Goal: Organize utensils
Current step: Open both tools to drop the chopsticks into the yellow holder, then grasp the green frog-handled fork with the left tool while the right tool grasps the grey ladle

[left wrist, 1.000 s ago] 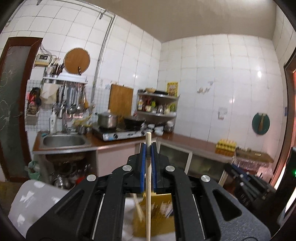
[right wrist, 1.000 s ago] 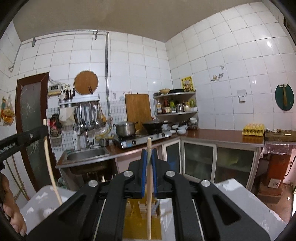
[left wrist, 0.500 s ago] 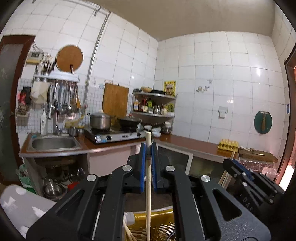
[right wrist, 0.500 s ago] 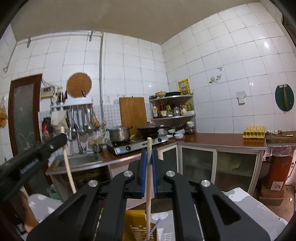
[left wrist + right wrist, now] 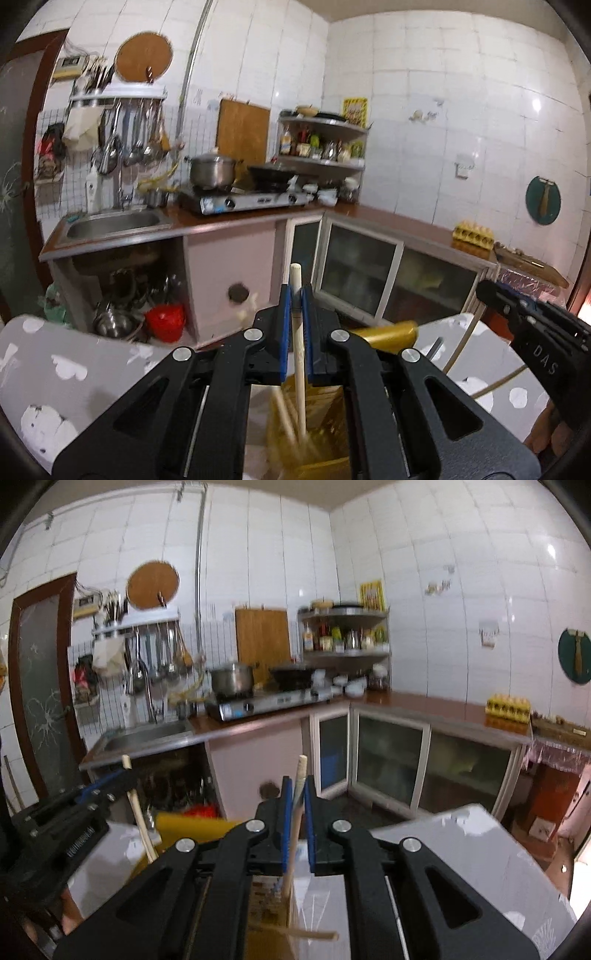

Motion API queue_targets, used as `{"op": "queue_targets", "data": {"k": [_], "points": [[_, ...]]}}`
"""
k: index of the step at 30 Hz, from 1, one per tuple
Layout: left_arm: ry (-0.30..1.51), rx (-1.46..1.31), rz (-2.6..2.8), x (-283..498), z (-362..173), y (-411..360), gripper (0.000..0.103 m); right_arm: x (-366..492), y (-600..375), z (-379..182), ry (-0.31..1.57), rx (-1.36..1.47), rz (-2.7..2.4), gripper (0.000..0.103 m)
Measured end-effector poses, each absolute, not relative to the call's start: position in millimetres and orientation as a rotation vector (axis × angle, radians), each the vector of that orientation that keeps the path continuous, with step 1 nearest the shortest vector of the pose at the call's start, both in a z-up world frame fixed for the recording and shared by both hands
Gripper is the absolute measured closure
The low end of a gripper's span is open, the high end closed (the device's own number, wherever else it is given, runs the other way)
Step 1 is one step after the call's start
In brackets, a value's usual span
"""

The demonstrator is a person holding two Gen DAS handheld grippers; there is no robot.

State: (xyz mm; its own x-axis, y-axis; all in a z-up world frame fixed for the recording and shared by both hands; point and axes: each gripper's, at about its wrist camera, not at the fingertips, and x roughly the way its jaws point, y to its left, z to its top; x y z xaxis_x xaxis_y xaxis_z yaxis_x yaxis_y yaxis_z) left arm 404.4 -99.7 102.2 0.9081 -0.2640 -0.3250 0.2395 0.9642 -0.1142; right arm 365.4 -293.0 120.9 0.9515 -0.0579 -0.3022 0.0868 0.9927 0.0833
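My left gripper (image 5: 295, 295) is shut on a pale wooden chopstick (image 5: 297, 332) that stands upright. Its lower end reaches down into the yellow utensil holder (image 5: 391, 332), beside other blurred sticks. In the right wrist view my right gripper (image 5: 297, 781) has its jaws opening. A second chopstick (image 5: 294, 819) leans tilted and loose between the blue pads, its tip down in the holder (image 5: 188, 829). The left gripper (image 5: 110, 777) shows at the left of that view with its stick (image 5: 138, 812). The right gripper (image 5: 517, 306) shows at the right of the left wrist view.
The holder stands on a table under a grey cloth with white shapes (image 5: 74, 369) (image 5: 461, 849). One more chopstick (image 5: 295, 933) lies flat near the holder. Behind are the kitchen counter with a sink (image 5: 110, 221), a stove (image 5: 243, 201) and glass-door cabinets (image 5: 391, 760).
Both grippers have come down over the table, lowering their chopsticks into the yellow holder. The right chopstick, upright before, now leans between the pads.
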Motion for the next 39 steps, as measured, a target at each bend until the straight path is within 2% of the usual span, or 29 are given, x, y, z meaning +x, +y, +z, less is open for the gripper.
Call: {"op": "queue_targets", "data": {"k": [2,3,4,5,6,7,8,10,11,13,17,22,31,39], "points": [[0.372,-0.086,-0.255,399.1,104.6,-88.7,0.096,363.4,-293.6,115.5,0.325,0.082,-0.079,0.093],[0.38,-0.087,-0.247,394.7,108.0,-83.6,0.087,360.3,-294.2,114.3,0.334,0.063,-0.095,0.093],[0.384,-0.087,-0.238,387.1,113.9,-76.0,0.072,357.0,-295.5,114.1,0.343,0.054,-0.104,0.089],[0.378,-0.087,-0.232,380.3,118.4,-71.6,0.064,353.1,-296.7,113.6,0.35,0.055,-0.106,0.078],[0.364,-0.083,-0.223,370.1,125.2,-64.8,0.048,345.3,-300.5,116.6,0.351,0.067,-0.111,0.07],[0.351,-0.07,-0.214,359.4,132.1,-58.4,0.036,338.1,-303.3,119.5,0.342,0.077,-0.117,0.056],[0.344,-0.057,-0.208,351.9,136.9,-54.8,0.033,331.4,-305.2,122.8,0.332,0.085,-0.121,0.052],[0.332,-0.03,-0.203,334.5,147.8,-45.3,0.025,314.7,-307.9,130.0,0.326,0.093,-0.129,0.051],[0.326,-0.021,-0.188,321.4,153.6,-37.4,0.022,307.9,-308.1,132.3,0.331,0.093,-0.132,0.045],[0.318,-0.023,-0.168,306.2,158.3,-27.4,0.005,289.0,-305.2,133.3,0.338,0.076,-0.146,0.038],[0.323,-0.011,-0.131,275.4,155.0,-6.4,0.005,264.5,-293.5,122.5,0.37,0.03,-0.146,0.033],[0.388,0.015,-0.083,261.4,129.4,8.8,0.005,247.4,-280.7,83.7,0.471,0.062,-0.118,0.033],[0.632,0.003,-0.11,259.6,38.7,25.0,0.005,227.3,-258.7,8.4,0.624,0.095,-0.07,0.033],[0.737,0.028,-0.089,257.5,-13.6,27.7,0.005,216.7,-233.1,-31.6,0.733,0.044,-0.015,0.033]]}}
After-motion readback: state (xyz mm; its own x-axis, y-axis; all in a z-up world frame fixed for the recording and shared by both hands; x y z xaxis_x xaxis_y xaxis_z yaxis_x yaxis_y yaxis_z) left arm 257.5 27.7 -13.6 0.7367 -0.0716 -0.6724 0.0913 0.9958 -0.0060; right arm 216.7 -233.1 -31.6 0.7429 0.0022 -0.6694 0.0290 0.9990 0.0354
